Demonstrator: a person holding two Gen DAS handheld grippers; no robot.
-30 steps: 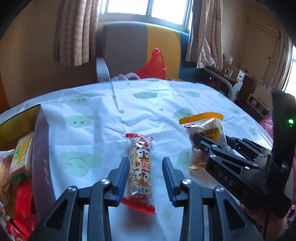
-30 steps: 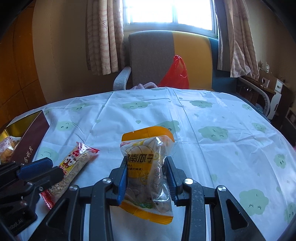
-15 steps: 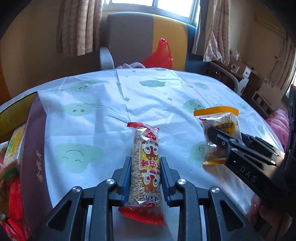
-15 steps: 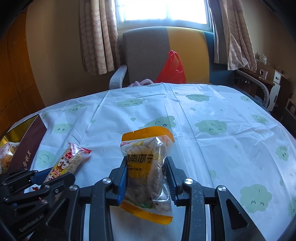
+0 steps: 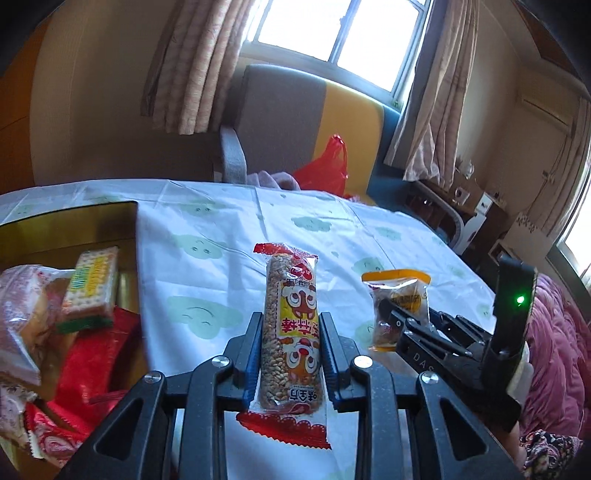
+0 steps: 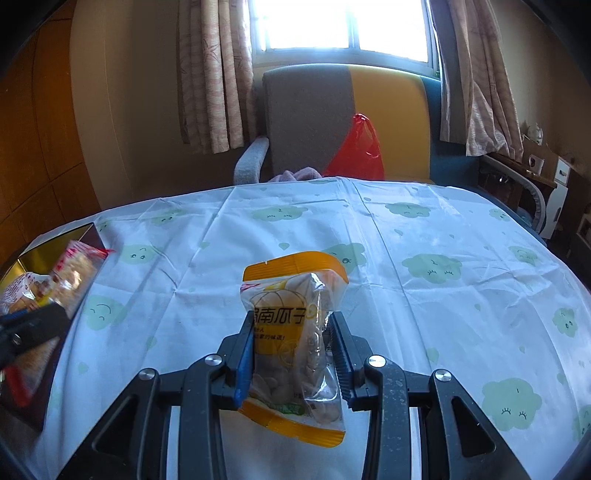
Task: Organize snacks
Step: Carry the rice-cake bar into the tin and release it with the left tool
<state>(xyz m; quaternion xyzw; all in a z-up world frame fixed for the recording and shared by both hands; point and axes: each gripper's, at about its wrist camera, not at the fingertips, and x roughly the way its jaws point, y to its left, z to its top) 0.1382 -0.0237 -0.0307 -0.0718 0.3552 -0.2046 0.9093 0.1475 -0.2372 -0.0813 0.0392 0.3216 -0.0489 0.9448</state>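
Left gripper (image 5: 290, 354): clamped on the rice bar (image 5: 290, 332), long axis pointing away along the fingers, off the bench (image 5: 221, 266).
Box (image 5: 110, 218): just left of the bar, nearer this hand.
Right gripper (image 6: 291, 354): clamped on the seed packet (image 6: 291, 332), farther from the box.

A grey-and-yellow armchair (image 6: 347, 122) holding a red plastic bag (image 6: 358, 151) stands beneath the curtained window (image 6: 343, 22).
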